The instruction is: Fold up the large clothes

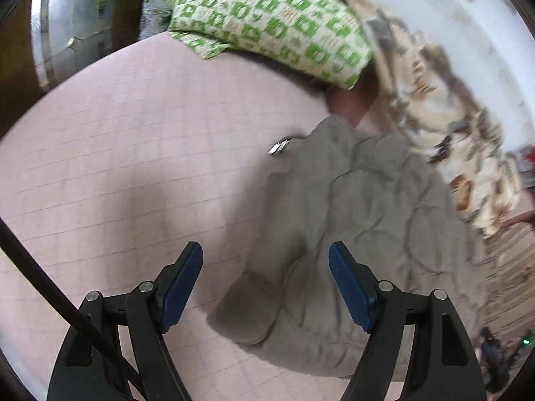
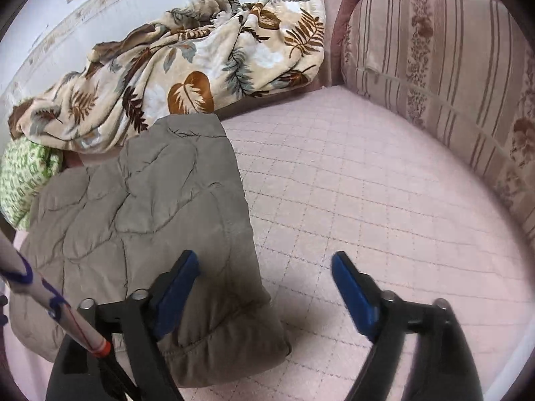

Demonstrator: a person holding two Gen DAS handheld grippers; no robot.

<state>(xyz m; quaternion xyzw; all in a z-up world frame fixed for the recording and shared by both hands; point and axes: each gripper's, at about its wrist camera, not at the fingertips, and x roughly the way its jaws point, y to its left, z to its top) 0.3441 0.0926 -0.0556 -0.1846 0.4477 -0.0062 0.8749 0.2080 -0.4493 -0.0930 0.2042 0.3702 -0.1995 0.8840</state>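
Note:
A grey-brown quilted jacket [image 1: 361, 207] lies folded into a thick bundle on the pink quilted bed cover [image 1: 133, 150]. A metal zipper pull [image 1: 279, 147] sticks out at its far left edge. My left gripper [image 1: 265, 250] is open above the jacket's near left corner, with nothing pinched between its blue pads. In the right wrist view the same jacket [image 2: 140, 207] fills the left half. My right gripper [image 2: 264, 258] is open over its right edge; the left finger is above the fabric and the right finger above the bare cover [image 2: 367, 200].
A green patterned pillow [image 1: 274, 16] and a leaf-print blanket [image 2: 187, 77] lie behind the jacket. A striped cushion [image 2: 434, 67] bounds the bed on the right. A wooden frame with a mirror [image 1: 67, 26] stands far left. A black cable [image 1: 50, 287] crosses the left gripper.

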